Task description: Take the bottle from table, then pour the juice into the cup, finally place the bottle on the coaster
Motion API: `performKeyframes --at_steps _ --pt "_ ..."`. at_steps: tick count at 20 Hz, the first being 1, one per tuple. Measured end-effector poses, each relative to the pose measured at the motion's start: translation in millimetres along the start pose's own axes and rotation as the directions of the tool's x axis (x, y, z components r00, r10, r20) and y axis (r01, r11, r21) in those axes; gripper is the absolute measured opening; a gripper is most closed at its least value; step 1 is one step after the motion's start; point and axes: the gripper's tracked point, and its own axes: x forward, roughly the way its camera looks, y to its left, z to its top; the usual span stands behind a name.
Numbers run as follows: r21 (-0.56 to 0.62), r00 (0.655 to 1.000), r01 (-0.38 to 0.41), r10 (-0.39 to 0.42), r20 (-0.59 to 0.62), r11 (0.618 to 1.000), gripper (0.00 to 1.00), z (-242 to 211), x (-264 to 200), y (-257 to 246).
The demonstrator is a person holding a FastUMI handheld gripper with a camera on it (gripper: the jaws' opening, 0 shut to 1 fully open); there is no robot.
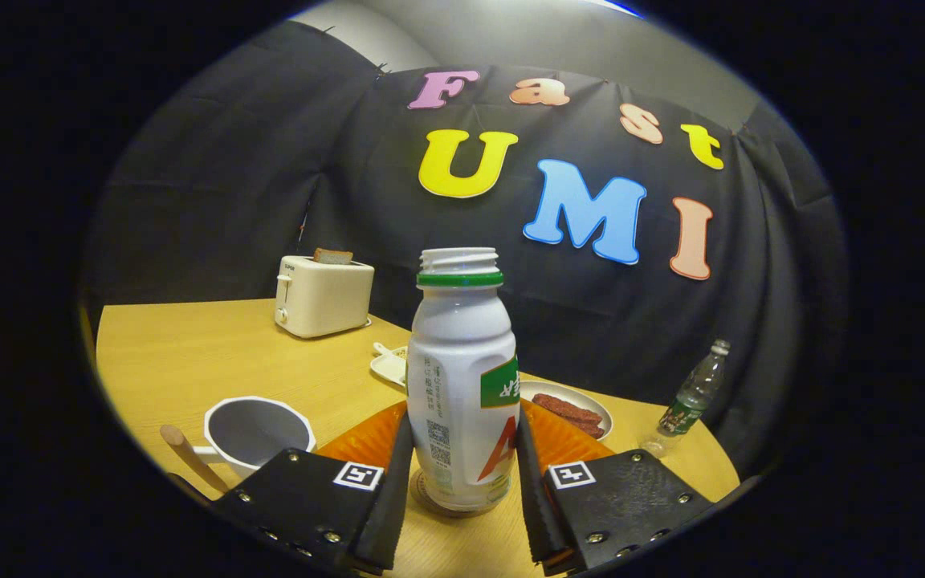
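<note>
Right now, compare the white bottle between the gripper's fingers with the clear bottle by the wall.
The white bottle is opaque and squat; the clear bottle is see-through and slim. The white bottle has no cap; the clear bottle is capped. The white bottle stands between the gripper fingers; the clear bottle stands beyond them. Both are upright.

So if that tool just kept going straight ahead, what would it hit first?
The white bottle. It stands upright between the fingers of the tool, which flank its lower body; whether they press it is hard to tell. Beyond it lies an orange plate.
</note>
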Motion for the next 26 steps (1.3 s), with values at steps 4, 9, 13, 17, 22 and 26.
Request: performKeyframes --at_steps 4,9,13,17,22,26 --pt "0.126 0.999 -0.011 0.015 -0.035 0.992 0.60 -17 14 1" --pt "0.203 0.999 -0.006 0.014 -0.036 0.979 0.60 -27 22 -1" --pt "0.219 1.000 -0.003 0.008 -0.021 0.976 0.60 -28 26 -4" --pt "0.224 1.000 -0.011 0.013 -0.009 0.975 0.65 -28 26 -3" --pt "0.259 0.998 -0.036 0.019 0.065 0.965 0.90 -13 20 -4" --pt "0.220 0.994 -0.007 -0.017 0.110 0.975 0.99 3 9 -13"
